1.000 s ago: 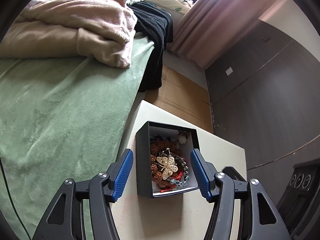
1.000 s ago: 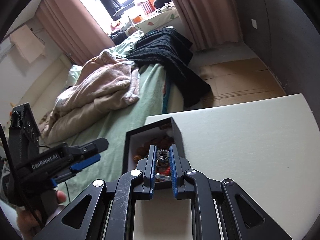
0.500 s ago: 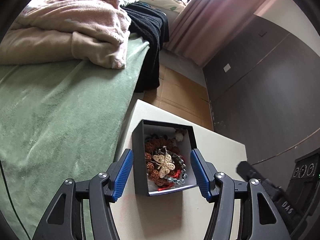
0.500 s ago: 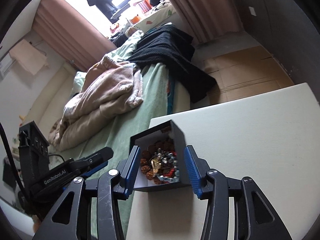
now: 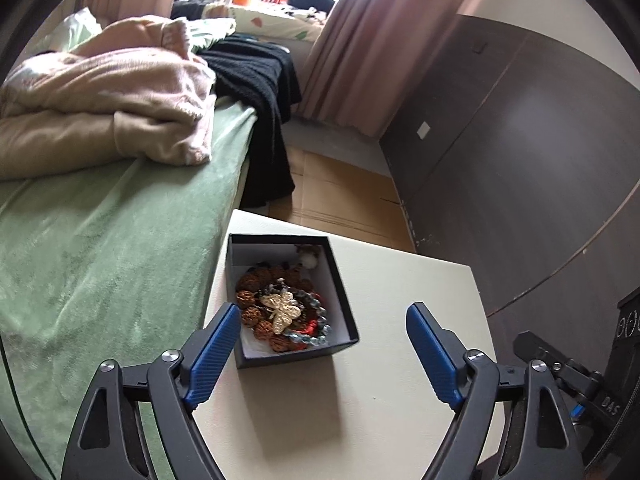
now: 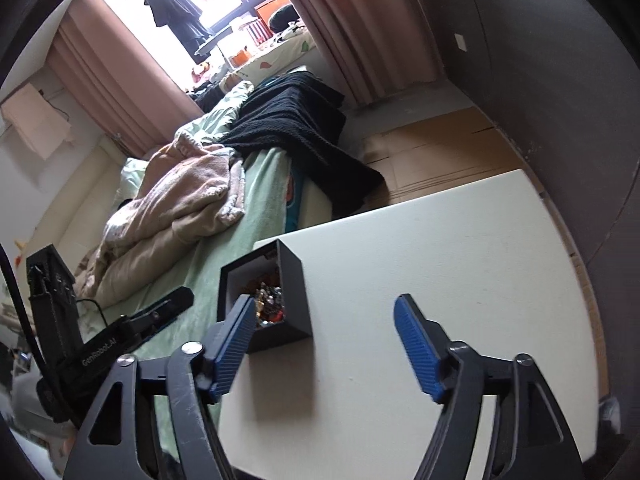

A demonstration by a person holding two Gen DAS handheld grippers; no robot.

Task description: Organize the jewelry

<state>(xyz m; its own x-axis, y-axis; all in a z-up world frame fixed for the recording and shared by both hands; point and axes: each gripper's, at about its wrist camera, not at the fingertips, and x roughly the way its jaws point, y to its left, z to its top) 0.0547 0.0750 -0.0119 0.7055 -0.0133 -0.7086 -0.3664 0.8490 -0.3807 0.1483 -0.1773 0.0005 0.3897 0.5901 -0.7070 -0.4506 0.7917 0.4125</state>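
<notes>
Inside black box (image 5: pixel 338 280), tangled beads (image 5: pixel 280 312).

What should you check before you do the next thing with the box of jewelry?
1. Left gripper open, holding nothing: ok; its jaws have just been opening.
2. Right gripper open, holding nothing: ok; its jaws have just been opening.
3. Black box upright on the white table: ok.
4. Bead bracelets and butterfly ornament inside the box: ok.
5. Lid for the box in view: not ok.
6. Box away from the table edge by the bed: not ok.
</notes>
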